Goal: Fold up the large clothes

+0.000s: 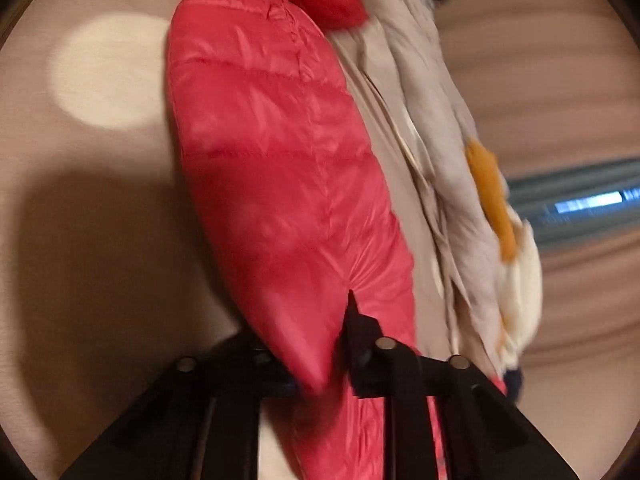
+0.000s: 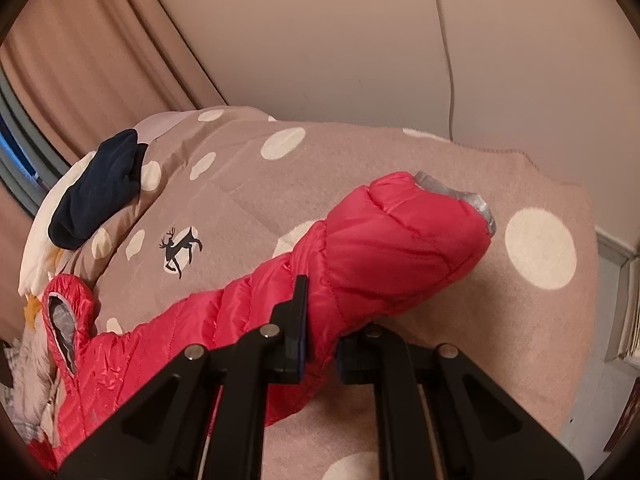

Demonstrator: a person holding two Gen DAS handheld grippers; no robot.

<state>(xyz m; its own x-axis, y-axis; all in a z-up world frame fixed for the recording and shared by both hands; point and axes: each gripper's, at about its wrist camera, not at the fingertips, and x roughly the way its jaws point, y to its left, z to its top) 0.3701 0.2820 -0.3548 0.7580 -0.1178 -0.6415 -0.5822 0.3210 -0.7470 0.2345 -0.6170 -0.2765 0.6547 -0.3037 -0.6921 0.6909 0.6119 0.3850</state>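
Note:
A red quilted down jacket lies on a bed with a taupe blanket with cream dots. In the right wrist view my right gripper is shut on the jacket's sleeve, whose grey-lined cuff points away to the right. The jacket's body trails to the lower left. In the left wrist view, which is blurred, my left gripper is shut on a fold of the red jacket; red fabric covers the left finger.
A pile of other clothes lies beside the jacket: a beige garment with orange and cream parts and a dark navy garment. A curtain and window are at the left, a wall behind the bed. The bed's right edge drops to the floor.

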